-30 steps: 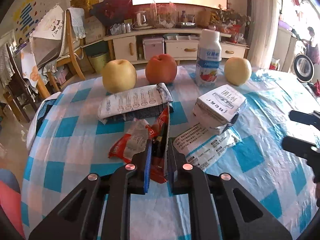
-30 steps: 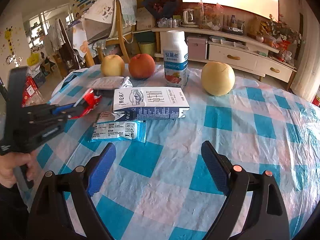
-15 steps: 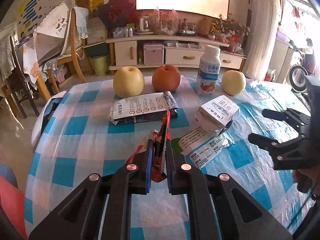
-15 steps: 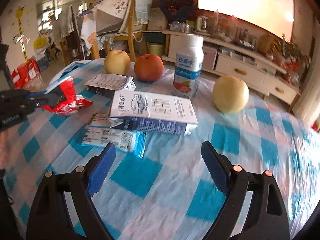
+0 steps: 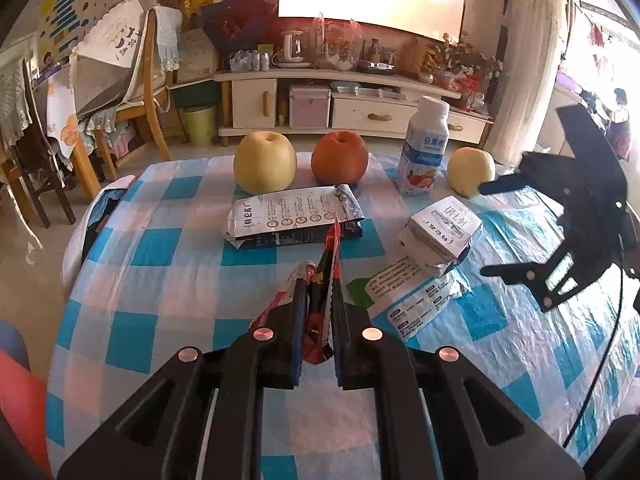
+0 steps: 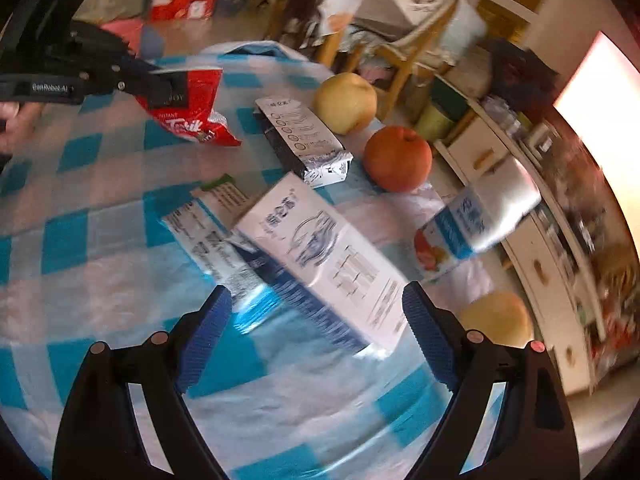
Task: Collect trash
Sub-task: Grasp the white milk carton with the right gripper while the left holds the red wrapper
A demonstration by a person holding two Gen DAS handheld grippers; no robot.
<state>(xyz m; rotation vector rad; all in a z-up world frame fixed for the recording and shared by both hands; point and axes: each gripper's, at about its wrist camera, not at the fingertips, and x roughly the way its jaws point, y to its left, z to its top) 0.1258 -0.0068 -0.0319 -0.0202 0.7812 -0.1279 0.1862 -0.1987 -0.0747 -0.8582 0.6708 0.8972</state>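
Observation:
My left gripper [image 5: 318, 320] is shut on a red snack wrapper [image 5: 326, 276] and holds it above the checked table; the wrapper also shows in the right wrist view [image 6: 188, 112]. My right gripper [image 6: 316, 320] is open, tilted, just above a white milk carton [image 6: 320, 248] that lies on a flattened blue-white pouch [image 6: 204, 232]. The right gripper also shows in the left wrist view [image 5: 500, 228], beside that carton [image 5: 442, 232]. A flattened dark carton [image 5: 294, 216] lies behind the wrapper.
Two yellow pears [image 5: 265, 162] [image 5: 470, 170], a red apple [image 5: 340, 158] and a yogurt bottle [image 5: 425, 148] stand along the far side of the blue-checked table [image 5: 160, 280]. Chairs [image 5: 120, 92] and a TV cabinet [image 5: 352, 104] stand beyond it.
My left gripper has lifted the red wrapper off the table and drawn back. My right gripper has swung in and rolled over the white milk carton, still open.

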